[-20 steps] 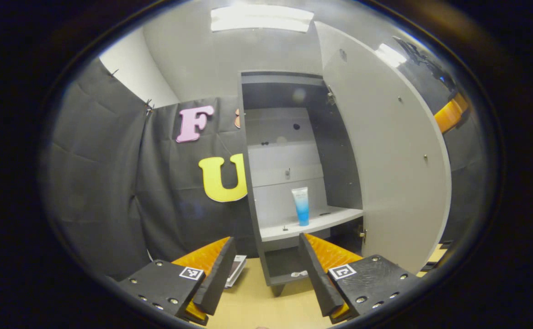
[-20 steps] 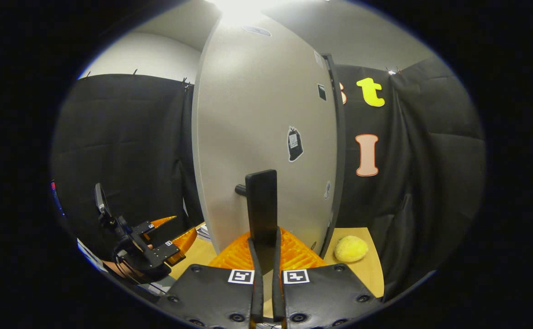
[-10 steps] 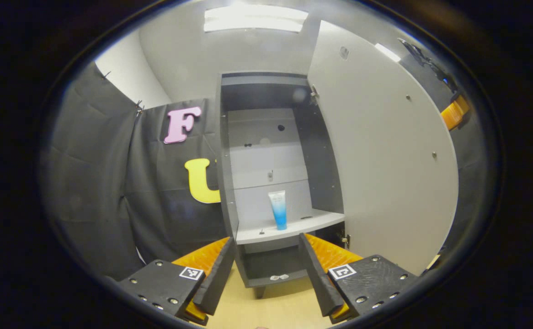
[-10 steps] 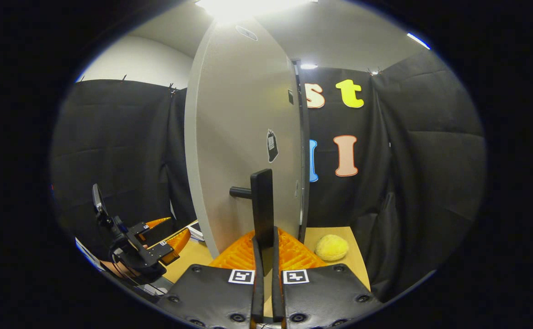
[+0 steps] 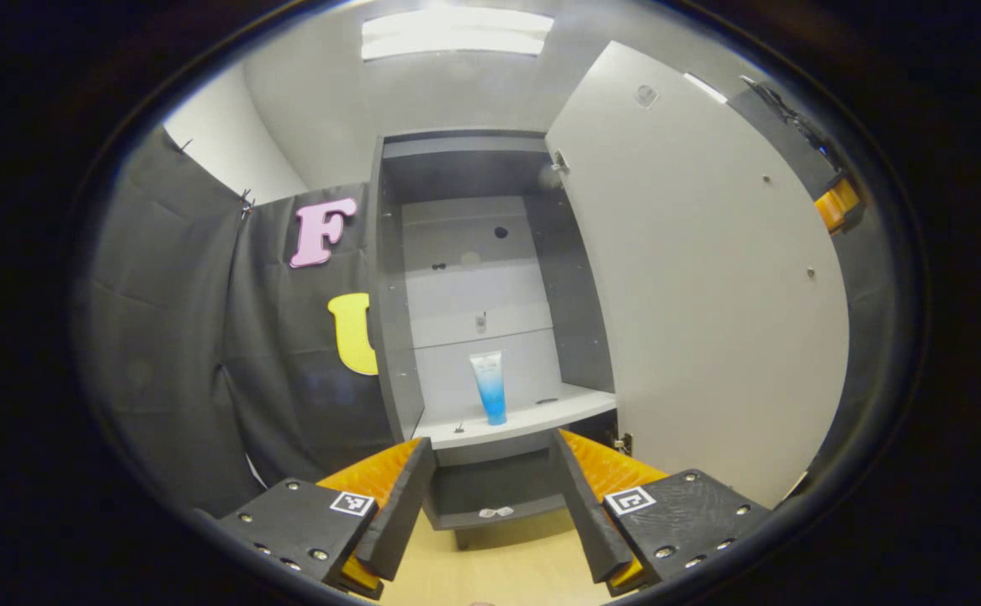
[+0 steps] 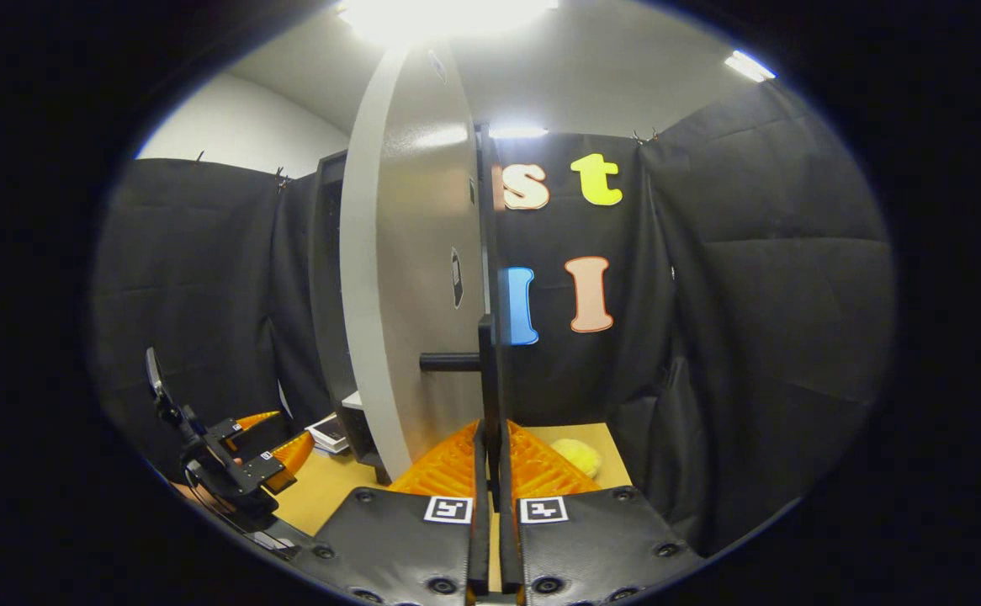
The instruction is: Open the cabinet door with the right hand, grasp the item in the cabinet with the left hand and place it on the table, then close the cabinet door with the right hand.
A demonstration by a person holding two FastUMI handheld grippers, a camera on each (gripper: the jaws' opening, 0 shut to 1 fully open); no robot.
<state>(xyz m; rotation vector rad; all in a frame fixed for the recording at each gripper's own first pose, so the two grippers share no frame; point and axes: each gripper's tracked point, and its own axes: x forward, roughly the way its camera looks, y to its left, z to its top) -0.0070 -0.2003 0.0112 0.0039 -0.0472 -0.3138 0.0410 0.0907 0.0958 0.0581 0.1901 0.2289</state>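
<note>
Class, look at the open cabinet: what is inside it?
A blue and white tube stands upright on the cabinet's shelf, with small bits beside it. A small pale item lies on the lower shelf. The door hides nothing inside.

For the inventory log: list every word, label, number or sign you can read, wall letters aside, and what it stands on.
Blue tube on the cabinet shelf: print too small to read.
Dark sticker on the cabinet door: too blurred to read.
Square marker: a coded pattern, no words.
None can be read.
</note>
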